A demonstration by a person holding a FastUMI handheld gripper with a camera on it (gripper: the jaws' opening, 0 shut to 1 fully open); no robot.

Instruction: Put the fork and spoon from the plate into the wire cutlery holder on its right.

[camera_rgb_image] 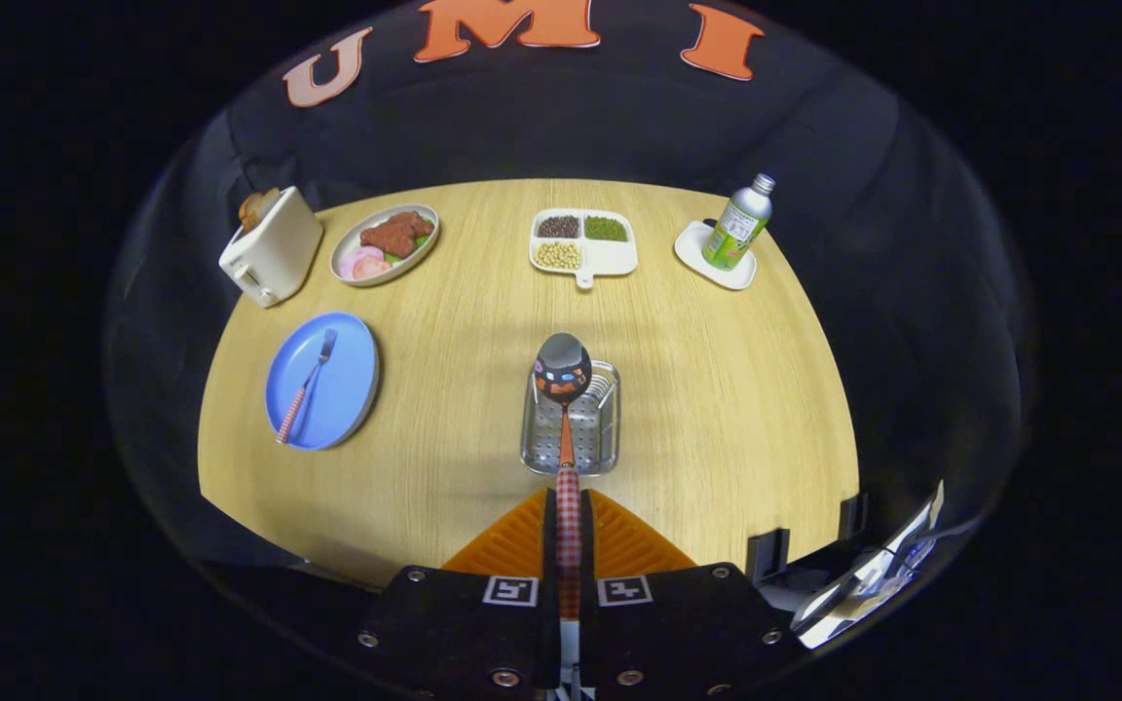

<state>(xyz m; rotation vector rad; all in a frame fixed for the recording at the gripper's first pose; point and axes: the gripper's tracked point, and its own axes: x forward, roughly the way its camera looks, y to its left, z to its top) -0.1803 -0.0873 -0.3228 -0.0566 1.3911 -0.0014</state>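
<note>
My gripper (569, 531) is shut on the checked handle of the spoon (563, 370), both fingers pressing on it. The spoon points forward, and its shiny bowl hangs over the far end of the wire cutlery holder (571, 438), which stands on the wooden table just ahead of the fingers. Whether the spoon touches the holder I cannot tell. To the left of the holder lies the blue plate (347, 389), and on it rests the fork (306, 387) with its checked handle toward me and its tines pointing away.
Along the table's far side stand a white toaster (274, 248) with bread, an oval dish of food (386, 243), a divided tray of beans (582, 243) and a green bottle (738, 224) on a small white plate (717, 261). Bare wood surrounds the holder.
</note>
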